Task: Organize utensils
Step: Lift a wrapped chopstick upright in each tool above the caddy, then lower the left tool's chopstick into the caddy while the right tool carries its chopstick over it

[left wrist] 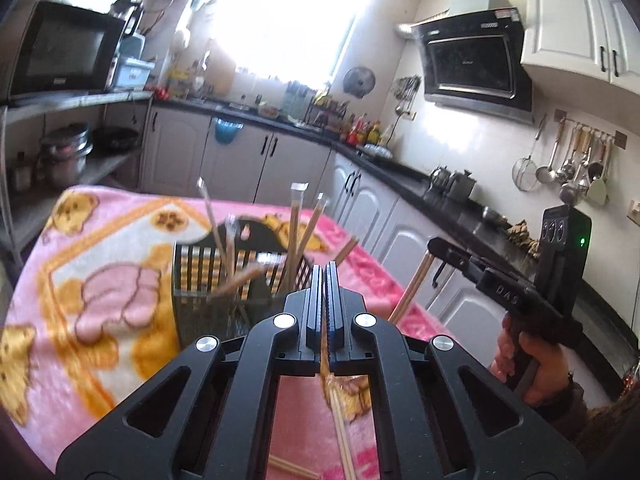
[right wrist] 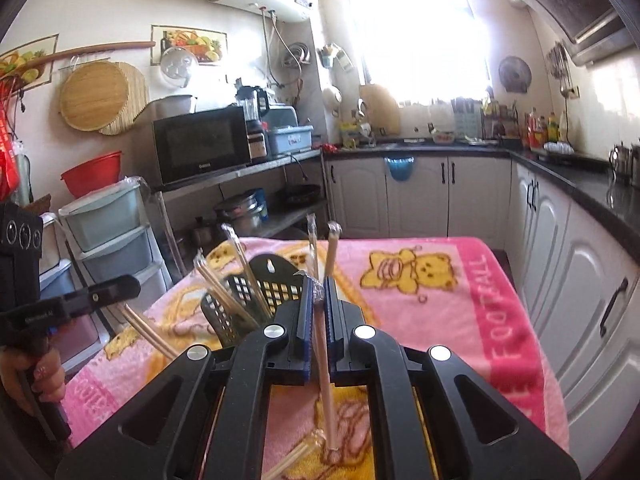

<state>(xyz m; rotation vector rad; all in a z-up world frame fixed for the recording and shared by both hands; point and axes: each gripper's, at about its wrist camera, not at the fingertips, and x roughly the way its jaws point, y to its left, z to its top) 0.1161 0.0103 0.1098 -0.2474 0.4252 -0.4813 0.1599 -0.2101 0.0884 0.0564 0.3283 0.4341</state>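
Note:
A black perforated utensil holder stands on the pink blanket; it also shows in the right wrist view. Several wrapped chopstick pairs stick up from it. My left gripper is shut on a chopstick pair just right of and above the holder. My right gripper is shut on a wrapped chopstick pair, right of the holder. The right gripper shows in the left view holding its chopsticks. The left gripper shows in the right view with its chopsticks.
Loose chopsticks lie on the blanket near me. Kitchen counters and white cabinets run along the right. A shelf with a microwave and plastic drawers stand at the left.

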